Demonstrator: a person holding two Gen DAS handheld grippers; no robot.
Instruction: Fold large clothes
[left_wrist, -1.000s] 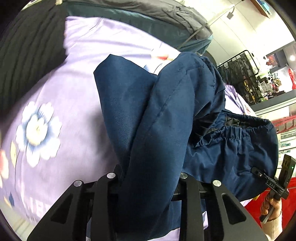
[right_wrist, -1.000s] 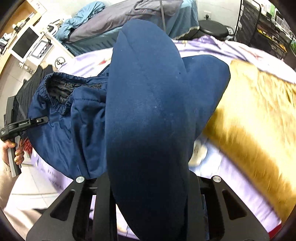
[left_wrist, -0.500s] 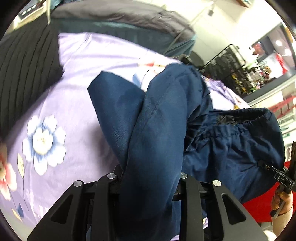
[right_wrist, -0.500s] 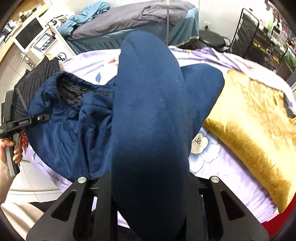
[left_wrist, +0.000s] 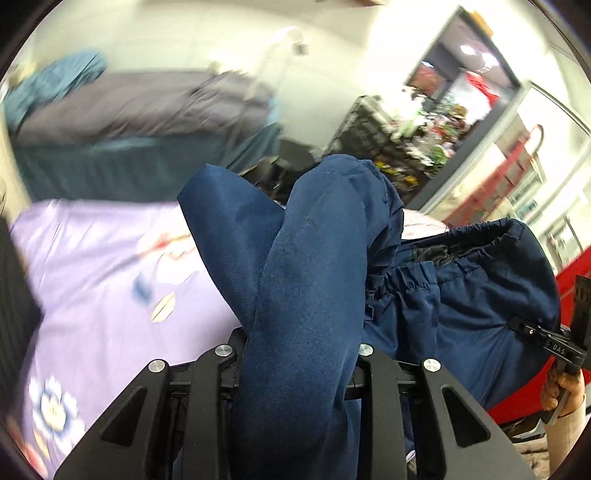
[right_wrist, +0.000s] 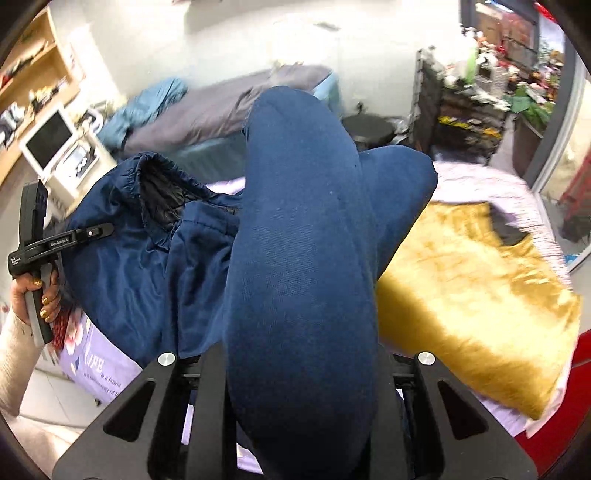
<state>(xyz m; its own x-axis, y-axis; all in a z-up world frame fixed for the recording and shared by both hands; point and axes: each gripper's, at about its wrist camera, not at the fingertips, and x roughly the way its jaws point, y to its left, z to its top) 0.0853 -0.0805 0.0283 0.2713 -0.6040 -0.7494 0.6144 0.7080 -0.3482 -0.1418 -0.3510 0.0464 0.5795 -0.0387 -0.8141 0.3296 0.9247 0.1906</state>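
Left wrist view. Surface: bed with lilac floral bedsheet (left_wrist: 92, 280), flower print at near left; image blurred.
Garment: navy trousers (left_wrist: 306, 295), one thick fold rising up the middle of the frame, gathered elastic waistband (left_wrist: 476, 236) with dark lining at right, hanging above the sheet rather than lying flat.
Left gripper (left_wrist: 295, 369): both jaws pinching the navy fold, cloth bulging out above and below the grip.
Right gripper (left_wrist: 532, 332): seen at far right edge, its tip nipping the waistband side of the trousers; the person's hand (left_wrist: 561, 387) around its handle.
Room, far side: second bed with grey cover (left_wrist: 147, 107) over a teal skirt, crumpled blue cloth at its left end; white wall; dark wire rack (left_wrist: 373, 136) with mixed goods; red frame and glazed partition at right.

Right wrist view. Same trousers (right_wrist: 303, 258) fill the middle; the right gripper's jaws close on a broad fold.
Left gripper (right_wrist: 99, 232) at left, tip on the waistband; hand (right_wrist: 35, 295) with gold-painted nails, pale sleeve.
Mustard-gold cloth (right_wrist: 469, 295) lies on the sheet at right, just beside the navy fabric.
Far left: wooden shelf (right_wrist: 37, 70) holding small items, too blurred to identify; white appliance with dark screen (right_wrist: 55, 147).
Far centre: black round stool (right_wrist: 369, 127).
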